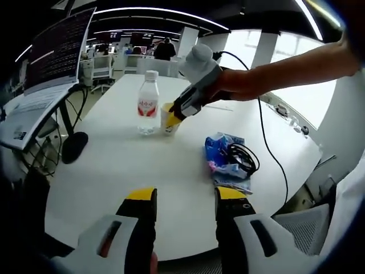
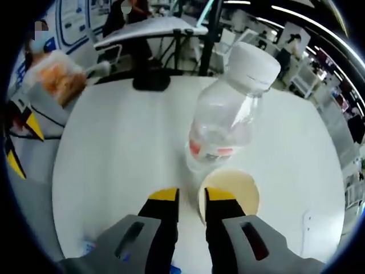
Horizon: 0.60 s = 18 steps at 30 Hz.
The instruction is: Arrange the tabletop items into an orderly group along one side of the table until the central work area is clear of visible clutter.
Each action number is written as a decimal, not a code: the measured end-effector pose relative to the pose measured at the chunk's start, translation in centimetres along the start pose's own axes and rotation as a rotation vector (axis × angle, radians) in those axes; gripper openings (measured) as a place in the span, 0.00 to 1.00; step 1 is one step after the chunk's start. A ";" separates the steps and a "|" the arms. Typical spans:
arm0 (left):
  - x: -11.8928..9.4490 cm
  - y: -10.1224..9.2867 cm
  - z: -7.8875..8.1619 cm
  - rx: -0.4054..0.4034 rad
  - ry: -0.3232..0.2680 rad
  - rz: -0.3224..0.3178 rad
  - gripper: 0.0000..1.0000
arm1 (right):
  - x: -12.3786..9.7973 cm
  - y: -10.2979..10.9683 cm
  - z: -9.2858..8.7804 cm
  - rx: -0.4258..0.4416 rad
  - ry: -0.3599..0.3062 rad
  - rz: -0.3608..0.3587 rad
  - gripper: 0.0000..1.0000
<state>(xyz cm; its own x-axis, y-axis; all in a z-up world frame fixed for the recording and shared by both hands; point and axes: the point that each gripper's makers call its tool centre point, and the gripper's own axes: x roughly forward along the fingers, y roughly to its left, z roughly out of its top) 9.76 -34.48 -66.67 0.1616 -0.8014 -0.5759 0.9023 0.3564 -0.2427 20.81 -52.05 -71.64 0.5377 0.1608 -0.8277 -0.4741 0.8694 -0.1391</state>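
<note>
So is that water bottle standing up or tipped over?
Upright: the bottle stands on its base, white cap on top, beside the cup.

Beyond the white table I see an open laptop (image 1: 54,54) raised on a stand at its left edge, a black stand base (image 2: 151,80) at the far rim, and office desks behind.

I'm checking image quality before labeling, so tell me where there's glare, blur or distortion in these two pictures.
Left gripper view: the windows blow out white at upper right, fisheye bends the table edge, and the water bottle stays sharp. Right gripper view: the water bottle bulges and leans from distortion, the paper cup is slightly soft, and ceiling lights streak across the top.
</note>
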 end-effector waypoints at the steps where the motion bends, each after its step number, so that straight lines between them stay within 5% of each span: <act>1: 0.0 -0.1 0.0 0.001 0.000 -0.002 0.39 | 0.1 -0.1 -0.1 -0.004 0.000 -0.002 0.16; 18: 0.2 -0.9 0.1 -0.003 -0.004 -0.023 0.39 | -4.8 -0.3 0.8 0.069 -0.141 -0.075 0.19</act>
<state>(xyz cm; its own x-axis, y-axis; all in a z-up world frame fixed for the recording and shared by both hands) 9.00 -35.02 -66.50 0.1426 -0.8110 -0.5674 0.9046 0.3394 -0.2578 18.95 -52.69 -67.22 0.6646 0.1539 -0.7312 -0.3822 0.9108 -0.1558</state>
